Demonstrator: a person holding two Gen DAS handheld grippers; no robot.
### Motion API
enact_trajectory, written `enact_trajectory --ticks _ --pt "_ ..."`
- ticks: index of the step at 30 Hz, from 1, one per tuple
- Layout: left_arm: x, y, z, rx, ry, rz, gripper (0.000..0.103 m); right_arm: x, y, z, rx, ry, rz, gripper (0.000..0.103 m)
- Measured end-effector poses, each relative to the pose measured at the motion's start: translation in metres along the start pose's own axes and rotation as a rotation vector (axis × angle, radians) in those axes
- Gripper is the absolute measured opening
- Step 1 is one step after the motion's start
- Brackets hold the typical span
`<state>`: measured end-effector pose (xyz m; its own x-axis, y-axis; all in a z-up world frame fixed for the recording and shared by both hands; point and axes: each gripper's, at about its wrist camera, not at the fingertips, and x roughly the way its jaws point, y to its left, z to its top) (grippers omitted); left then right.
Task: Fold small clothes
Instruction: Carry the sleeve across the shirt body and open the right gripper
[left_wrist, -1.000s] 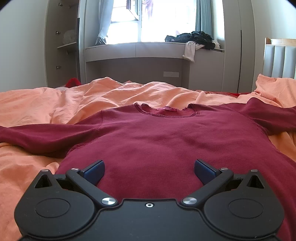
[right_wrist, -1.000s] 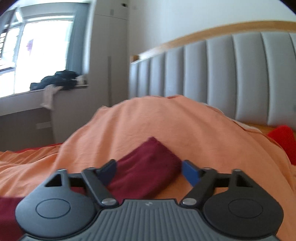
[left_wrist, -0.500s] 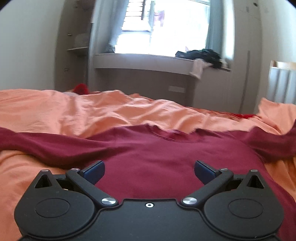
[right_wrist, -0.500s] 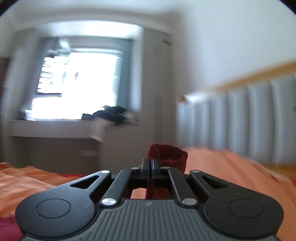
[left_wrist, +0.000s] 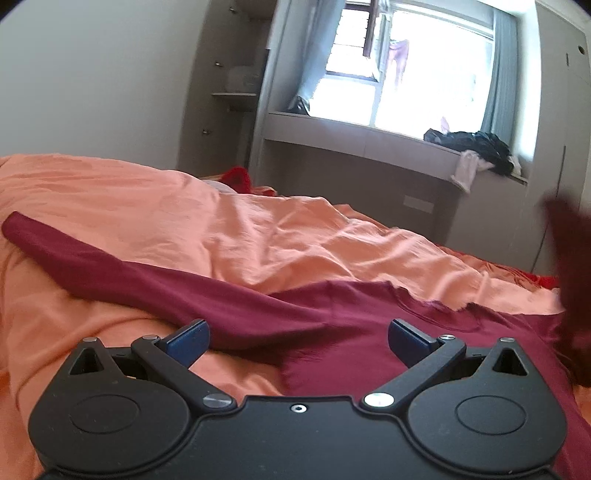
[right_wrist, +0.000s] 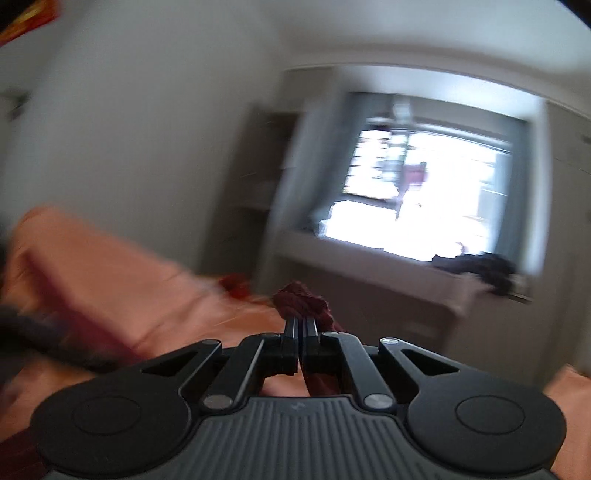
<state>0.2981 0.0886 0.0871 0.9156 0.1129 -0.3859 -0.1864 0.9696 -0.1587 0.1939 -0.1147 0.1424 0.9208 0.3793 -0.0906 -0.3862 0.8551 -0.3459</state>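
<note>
Left wrist view first: the left gripper (left_wrist: 297, 338) hovers with its blue pads wide apart and nothing between them, above the maroon top (left_wrist: 369, 317) that lies spread on the orange bedsheet (left_wrist: 258, 236). A second ago this camera looked square down the chest at the neckline; now it has swung toward the left sleeve (left_wrist: 110, 258), which stretches flat across the sheet, still unfolded. At the right edge a dark maroon blur rises off the bed: that is the right sleeve (left_wrist: 569, 258), lifted into the air where a moment ago it lay flat.

Over to the right wrist view, heavily smeared by motion. The right gripper (right_wrist: 300, 328) has snapped together; a second back its jaws stood open around the cuff on the sheet, and now they are clamped on that cuff (right_wrist: 303, 299), a bunched maroon tuft poking out past the fingertips. The headboard has gone from this view, replaced by the window (right_wrist: 424, 192) and the shelves.

The reading: the right sleeve fold is under way, the cuff being carried inward across the body. The left sleeve looks next, and the open left gripper is lined up for it.
</note>
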Motion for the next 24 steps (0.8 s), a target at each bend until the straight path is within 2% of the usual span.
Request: enact_trajectory --ticks 3,6,8,11,12,13,15,17,20,21,24 --pt "-0.004 0.010 0.000 -0.012 0.003 -0.003 0.103 0.003 0.056 -0.014 -0.081 0.059 0.094 0.002" --pt "-0.006 0.013 -0.003 -0.005 0.006 -0.012 0.103 0.004 0.095 -0.033 -0.166 0.107 0.149 0.002" --pt "-0.006 0.012 -0.005 0.000 0.006 -0.028 0.103 0.005 0.098 -0.045 -0.151 0.156 0.189 0.002" --pt "-0.005 0.007 -0.008 0.005 0.013 -0.074 0.103 0.000 0.095 -0.057 -0.124 0.180 0.233 0.012" --pt "-0.005 0.004 -0.009 0.007 0.022 -0.099 0.103 -0.003 0.092 -0.057 -0.111 0.183 0.242 0.026" --pt "-0.003 0.001 -0.011 0.008 0.027 -0.116 0.103 -0.009 0.084 -0.059 -0.099 0.183 0.242 0.049" --pt "-0.001 -0.006 -0.014 0.009 0.043 -0.160 0.103 -0.022 0.076 -0.060 -0.077 0.167 0.226 0.068" --pt "0.003 -0.014 -0.017 0.015 0.066 -0.204 0.103 -0.034 0.055 -0.069 -0.051 0.170 0.183 0.072" --pt "0.008 -0.029 -0.024 0.041 0.095 -0.262 0.103 -0.057 0.013 -0.082 -0.027 0.192 0.066 0.086" --pt "0.009 -0.034 -0.027 0.060 0.104 -0.268 0.103 -0.058 -0.001 -0.086 -0.024 0.209 0.010 0.090" --pt "0.013 -0.050 -0.037 0.134 0.139 -0.230 0.103 -0.058 -0.035 -0.104 -0.014 0.257 -0.145 0.092"
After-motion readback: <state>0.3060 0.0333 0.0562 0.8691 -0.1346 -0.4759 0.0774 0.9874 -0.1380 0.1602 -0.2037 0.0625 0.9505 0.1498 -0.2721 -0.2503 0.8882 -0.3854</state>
